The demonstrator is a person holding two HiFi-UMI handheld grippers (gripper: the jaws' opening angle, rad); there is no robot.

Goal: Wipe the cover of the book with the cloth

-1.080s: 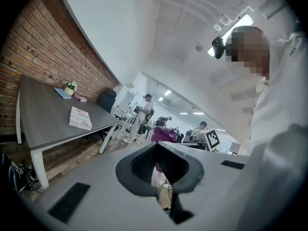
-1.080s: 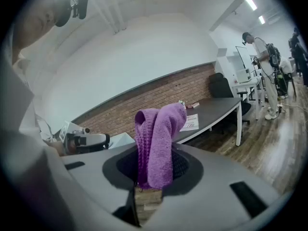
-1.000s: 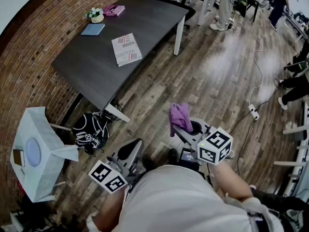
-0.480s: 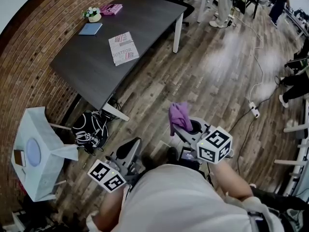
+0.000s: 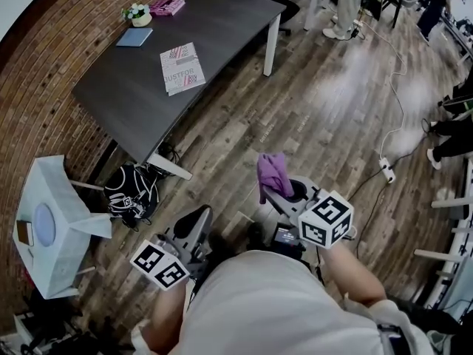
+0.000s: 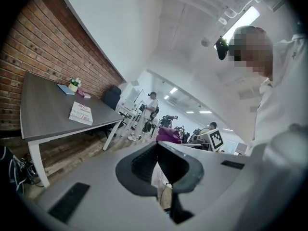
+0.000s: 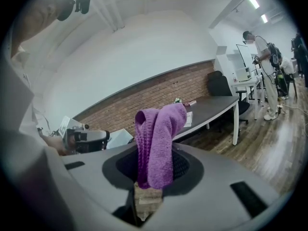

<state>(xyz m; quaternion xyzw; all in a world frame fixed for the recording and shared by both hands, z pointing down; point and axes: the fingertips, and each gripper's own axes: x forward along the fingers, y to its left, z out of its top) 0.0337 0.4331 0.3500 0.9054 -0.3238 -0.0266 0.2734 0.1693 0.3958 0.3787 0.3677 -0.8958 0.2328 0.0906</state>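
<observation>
Cloth (image 7: pixel 159 129) is pinched tight in our right gripper (image 7: pixel 157 154), left gripper (image 6: pixel 157 148) pressed together on nothing. Book (image 5: pixel 181 68) lies on the table (image 5: pixel 118 95), well away from us, so we'd walk up close first, then lay the cloth flat for full strokes.

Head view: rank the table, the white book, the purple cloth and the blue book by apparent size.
1. table
2. white book and purple cloth: about alike, and the cloth is nearer the camera, so unranked
3. blue book
</observation>
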